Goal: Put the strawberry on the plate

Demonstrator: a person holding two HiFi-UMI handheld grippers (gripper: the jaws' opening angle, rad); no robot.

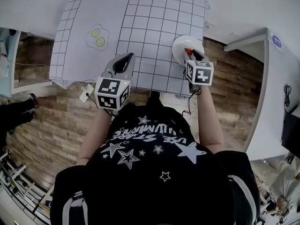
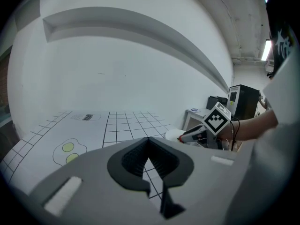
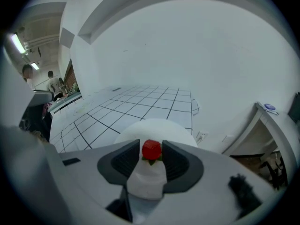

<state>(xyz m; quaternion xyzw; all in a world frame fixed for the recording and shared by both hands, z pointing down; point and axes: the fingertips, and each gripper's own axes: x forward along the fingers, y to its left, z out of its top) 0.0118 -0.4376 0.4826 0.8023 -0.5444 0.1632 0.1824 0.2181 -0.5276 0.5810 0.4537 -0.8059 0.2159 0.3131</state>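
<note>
Red strawberry (image 3: 151,150) sits pinched between the jaws of the right gripper (image 3: 151,144), green calyx toward the camera, pads pressed on both flanks. White plate (image 3: 178,128) lies directly under and beyond it, filling the 12 o'clock side of the right gripper view. Head view agrees: the berry shows as a red spot over the plate's near half. The plate is at roughly 1 o'clock from the person's chest, close to the near right corner of the grid mat (image 1: 150,22).

Contact between berry and plate: cannot tell from any view. The berry may be resting on the surface or held just above it.

Left gripper (image 2: 149,142): jaws closed tip to tip, nothing between them, only mat squares visible through the gap behind the tips. It hangs over the mat's near edge at about 11 o'clock in the head view, well apart from the plate. Fried-egg print (image 1: 97,36) lies farther out, also around 11 o'clock; not part of the job.

Progress, as a judgement: the carry looks done and the berry is over its target. Left to do: lower it if not already down, part the right jaws, lift clear without dragging the berry. Risk: the round fruit could roll toward the rim on release, or stick to a pad
</note>
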